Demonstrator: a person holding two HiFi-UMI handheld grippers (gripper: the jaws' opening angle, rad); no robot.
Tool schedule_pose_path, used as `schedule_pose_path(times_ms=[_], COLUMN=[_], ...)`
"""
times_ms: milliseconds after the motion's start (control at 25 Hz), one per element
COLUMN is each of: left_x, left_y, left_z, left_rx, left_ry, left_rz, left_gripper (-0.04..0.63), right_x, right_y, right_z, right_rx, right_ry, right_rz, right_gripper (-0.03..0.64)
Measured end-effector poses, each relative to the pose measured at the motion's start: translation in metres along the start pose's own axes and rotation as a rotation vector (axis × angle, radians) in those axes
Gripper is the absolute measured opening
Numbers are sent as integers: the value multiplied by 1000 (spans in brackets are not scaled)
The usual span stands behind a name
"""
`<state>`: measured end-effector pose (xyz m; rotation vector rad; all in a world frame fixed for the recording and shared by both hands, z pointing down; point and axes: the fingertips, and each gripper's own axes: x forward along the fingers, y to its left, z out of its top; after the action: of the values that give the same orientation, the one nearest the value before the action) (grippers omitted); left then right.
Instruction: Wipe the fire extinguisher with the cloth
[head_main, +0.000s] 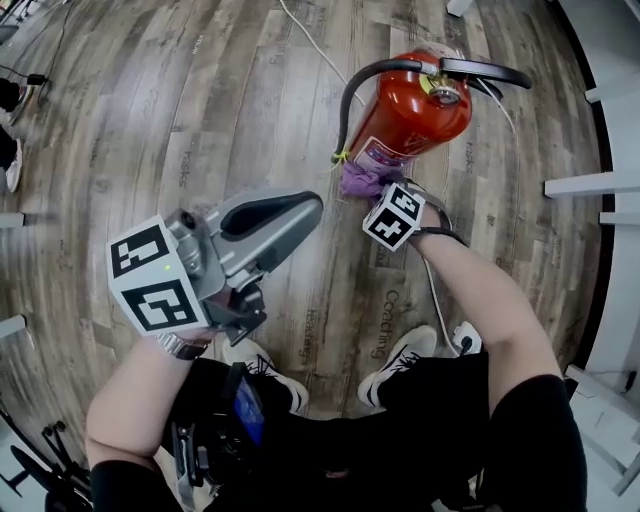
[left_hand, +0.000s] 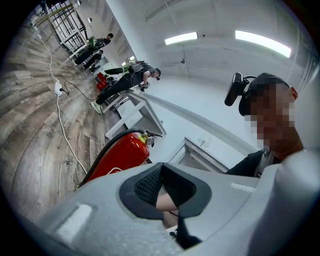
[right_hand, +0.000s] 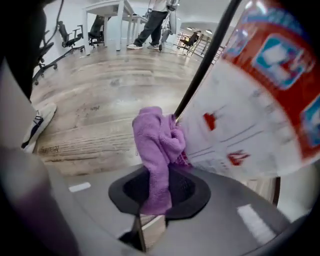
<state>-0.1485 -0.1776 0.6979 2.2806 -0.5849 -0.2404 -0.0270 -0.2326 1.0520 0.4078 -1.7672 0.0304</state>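
Purple cloth (right_hand: 156, 150) apparently pressed against standing red fire extinguisher (head_main: 412, 118).

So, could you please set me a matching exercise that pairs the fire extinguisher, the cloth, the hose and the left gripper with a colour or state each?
1. fire extinguisher
2. cloth
3. hose
4. left gripper

A. shut, nothing between its jaws
B. purple, clamped in the right gripper
C. red, on the floor
D. black, thin and curved

Pairs: 1-C, 2-B, 3-D, 4-A
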Motion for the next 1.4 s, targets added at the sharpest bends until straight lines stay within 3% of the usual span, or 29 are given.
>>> schedule_pose_path(times_ms=[200,480,720,800,920,1040,1120,1240,1400], left_x=[-8,-11,-9,-13,-25,-38,-47,-61,-71], left_y=[3,12,9,5,0,-8,-22,-72,-182], left_z=[4,5,-7,-17,-33,-61,-79,-103,-133], left_rx=[-17,-25,-38,-43,-28,-36,-88,-184,-281], left_ry=[-18,-28,3,32,59,98,122,183,337], left_rz=[0,21,51,61,74,149,205,220,124], left_gripper=[-2,-2,-2,-2,-2,-2,-2,-2,-2], right_x=[51,56,12,-18,-77,-150,-204,-292,-413], right_y=[11,16,24,26,30,35,36,36,46], right_z=[-12,-19,4,9,17,19,24,39,61], right_rx=[58,132,267,343,545,759,873,1031,1185], right_ry=[55,35,-151,-231,-349,-448,-514,-613,-724], right_rz=[-6,32,204,268,390,486,542,612,710], right_gripper=[71,71,69,69,69,69,69,71,72])
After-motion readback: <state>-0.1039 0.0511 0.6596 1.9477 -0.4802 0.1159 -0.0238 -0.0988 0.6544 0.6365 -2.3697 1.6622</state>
